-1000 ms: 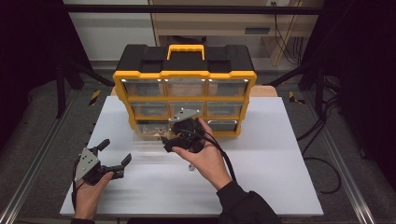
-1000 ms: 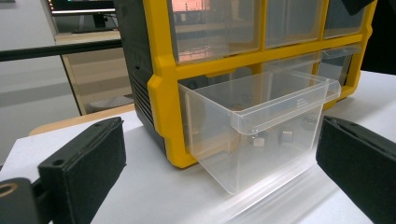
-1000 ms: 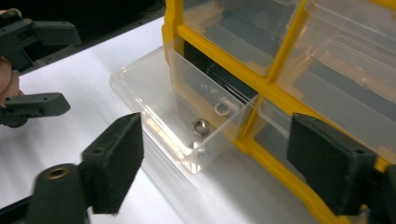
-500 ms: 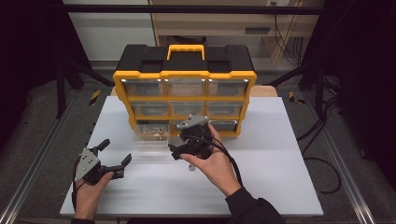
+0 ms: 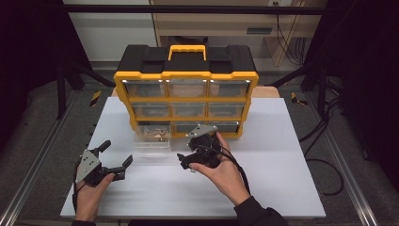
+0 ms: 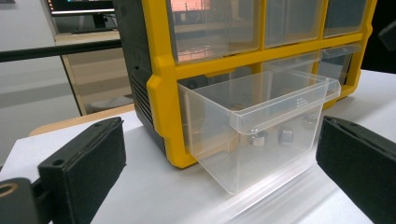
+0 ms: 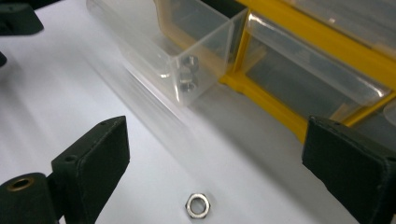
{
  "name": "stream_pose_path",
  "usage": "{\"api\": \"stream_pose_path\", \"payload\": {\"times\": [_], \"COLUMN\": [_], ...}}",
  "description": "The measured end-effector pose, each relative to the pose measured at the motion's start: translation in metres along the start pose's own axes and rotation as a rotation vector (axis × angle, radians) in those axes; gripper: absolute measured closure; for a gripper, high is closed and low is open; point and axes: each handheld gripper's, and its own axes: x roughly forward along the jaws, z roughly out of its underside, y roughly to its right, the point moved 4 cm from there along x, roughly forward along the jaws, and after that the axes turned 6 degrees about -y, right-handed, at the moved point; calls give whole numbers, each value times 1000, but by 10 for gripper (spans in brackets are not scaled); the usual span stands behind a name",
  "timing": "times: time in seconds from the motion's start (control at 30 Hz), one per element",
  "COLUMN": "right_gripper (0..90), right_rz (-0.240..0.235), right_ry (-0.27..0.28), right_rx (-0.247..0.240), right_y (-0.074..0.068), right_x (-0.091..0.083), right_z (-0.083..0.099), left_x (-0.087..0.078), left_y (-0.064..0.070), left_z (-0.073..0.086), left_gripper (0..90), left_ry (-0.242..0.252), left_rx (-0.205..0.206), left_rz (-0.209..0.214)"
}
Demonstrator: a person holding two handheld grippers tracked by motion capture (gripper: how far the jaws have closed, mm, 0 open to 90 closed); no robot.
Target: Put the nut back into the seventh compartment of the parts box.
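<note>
- Right tongs [image 7: 205, 154] are hanging wide open and empty, nut [image 7: 199, 205] lying just below between the jaws.
- Tiny, hard, slippery steel: I'd be pinching its flats.
- Left tongs [image 5: 113, 157] are gaping empty too.

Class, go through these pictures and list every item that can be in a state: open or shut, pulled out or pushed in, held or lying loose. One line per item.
Left gripper: open, holding nothing.
Right gripper: open, jaws either side of the nut.
Nut: lying loose on the table.
Clear drawer: pulled out, nuts inside.
Organiser: upright, other drawers pushed in.
</note>
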Motion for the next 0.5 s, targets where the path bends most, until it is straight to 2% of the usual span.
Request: {"api": "stream_pose_path", "payload": {"times": [0.33, 0.5], "right_gripper": [81, 80], "right_rz": [-10, -14], "right_ry": [-67, -79], "right_rx": [6, 18], "right_y": [1, 4], "right_x": [9, 11], "right_z": [24, 30], "left_x": [-1, 0], "left_y": [0, 1], "left_z": [-1, -1], "left_gripper": [12, 12], "left_ry": [7, 4], "left_rx": [3, 6], "left_rz": [-1, 0]}}
